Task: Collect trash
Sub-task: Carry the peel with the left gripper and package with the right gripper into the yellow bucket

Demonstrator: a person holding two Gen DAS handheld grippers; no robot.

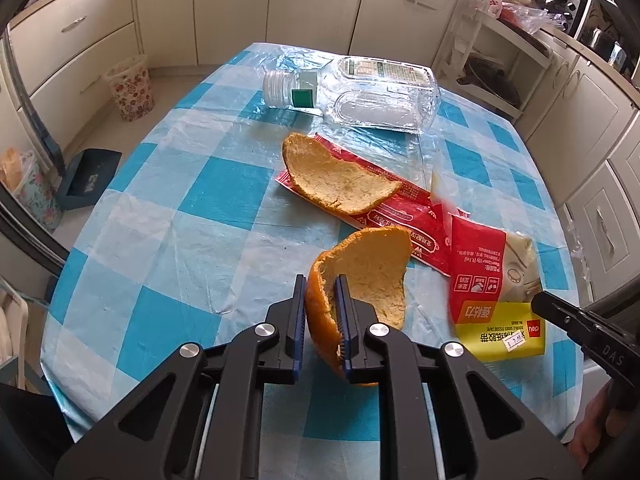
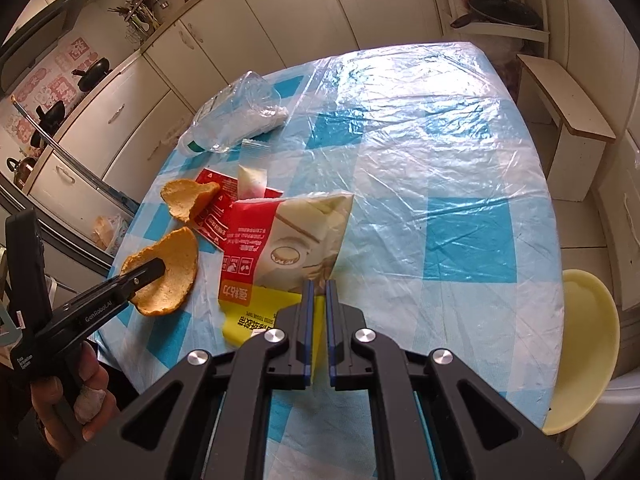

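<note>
My left gripper point(image 1: 320, 284) has its jaws clamped on the rim of the near orange peel point(image 1: 368, 276), light, stiff and brittle, while my right gripper point(image 2: 319, 288) pinches the limp, slippery wrapper point(image 2: 280, 240) at its near edge on the counter point(image 2: 440, 160).

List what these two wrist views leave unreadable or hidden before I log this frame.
- Second orange peel, left wrist view: covers part of the red wrapper, so that print is hidden.
- Yellow-and-red packet, right wrist view: its near edge sits behind the right gripper; print is too small to read.
- Plastic bottle: cannot tell whether any liquid remains.
- Flowered bin, left wrist view: contents cannot be seen.
</note>
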